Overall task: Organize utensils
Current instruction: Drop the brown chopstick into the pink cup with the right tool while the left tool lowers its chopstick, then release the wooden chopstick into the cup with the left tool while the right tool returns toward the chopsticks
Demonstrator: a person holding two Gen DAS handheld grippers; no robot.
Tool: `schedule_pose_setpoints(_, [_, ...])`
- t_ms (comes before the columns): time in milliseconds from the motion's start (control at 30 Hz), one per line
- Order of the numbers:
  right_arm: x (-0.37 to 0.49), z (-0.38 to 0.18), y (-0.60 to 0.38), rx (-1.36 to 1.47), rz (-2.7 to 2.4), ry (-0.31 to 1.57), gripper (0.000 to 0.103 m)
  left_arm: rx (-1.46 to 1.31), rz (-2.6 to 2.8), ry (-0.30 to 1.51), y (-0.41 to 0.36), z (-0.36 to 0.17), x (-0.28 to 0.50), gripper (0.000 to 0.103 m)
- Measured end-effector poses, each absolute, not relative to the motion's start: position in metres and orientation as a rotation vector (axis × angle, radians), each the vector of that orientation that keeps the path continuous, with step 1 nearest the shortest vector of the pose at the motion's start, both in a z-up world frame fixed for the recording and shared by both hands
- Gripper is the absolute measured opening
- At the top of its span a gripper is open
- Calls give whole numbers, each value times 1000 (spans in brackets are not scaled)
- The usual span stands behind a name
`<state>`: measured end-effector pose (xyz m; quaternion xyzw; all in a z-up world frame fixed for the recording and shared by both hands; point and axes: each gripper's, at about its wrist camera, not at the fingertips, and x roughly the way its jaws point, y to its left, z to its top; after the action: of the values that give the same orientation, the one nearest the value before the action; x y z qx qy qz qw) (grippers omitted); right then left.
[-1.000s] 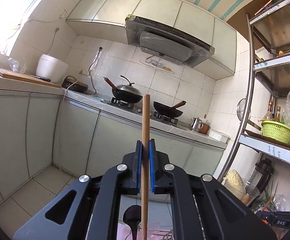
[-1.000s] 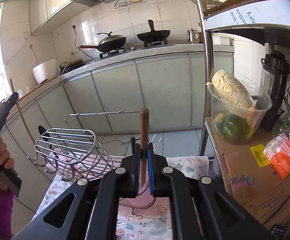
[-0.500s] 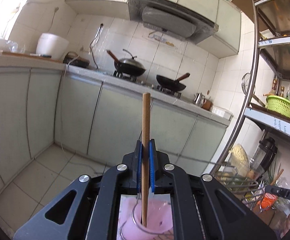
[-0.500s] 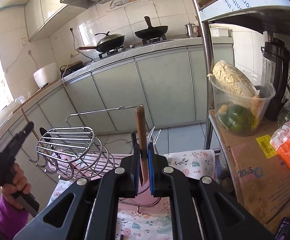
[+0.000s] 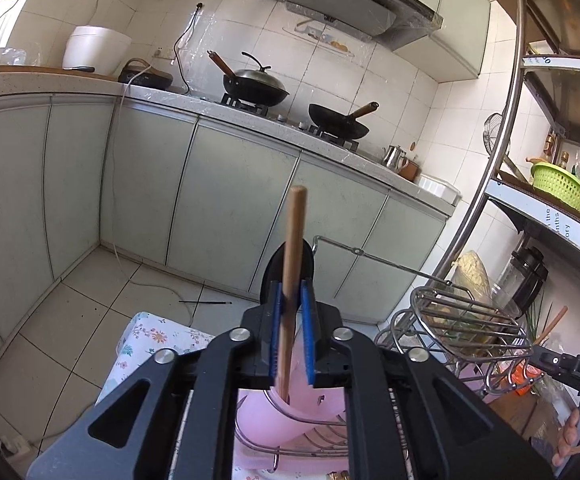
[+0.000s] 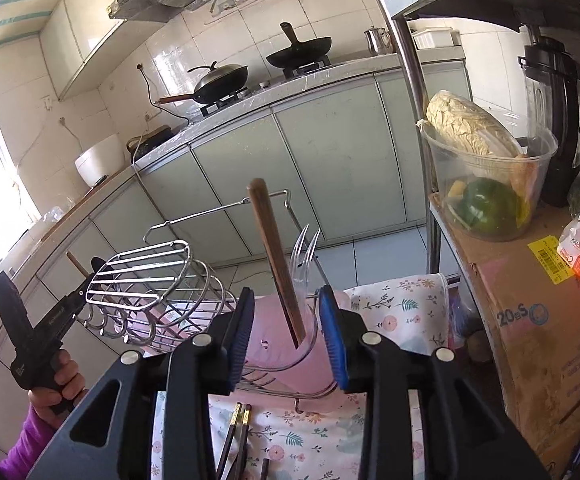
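left gripper [image 5: 292,332]: jaws just opening, apart, not pinching wooden stick [image 5: 293,272] between them | right gripper [image 6: 290,336]: jaws just opening, wide apart, brown handle [image 6: 276,264] stands loose in pink cup [image 6: 286,344], near wire rack [image 6: 146,280]

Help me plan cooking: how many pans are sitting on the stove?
2, side by side on the stove: a lidded wok on the left and an open wok on the right, with its wooden handle angled upward. No others show there.
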<state>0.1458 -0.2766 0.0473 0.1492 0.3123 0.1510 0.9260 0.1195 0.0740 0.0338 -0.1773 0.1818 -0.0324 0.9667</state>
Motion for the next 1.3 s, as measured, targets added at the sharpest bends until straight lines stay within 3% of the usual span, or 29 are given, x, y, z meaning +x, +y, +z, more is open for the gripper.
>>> schedule_pose_setpoints(33, [144, 47, -276, 303, 311, 641, 33, -361, -65, 370, 75, 34, 118, 27])
schedule_pose_setpoints(167, [136, 44, -278, 309, 310, 639, 33, -374, -55, 375, 79, 35, 114, 34])
schedule_pose_setpoints(633, [99, 0, -284, 395, 308, 712, 33, -362, -52, 454, 82, 24, 75, 34])
schedule_pose_setpoints(1300, [82, -90, -263, 459, 332, 939, 33, -256, -193, 831, 11, -72, 50, 34])
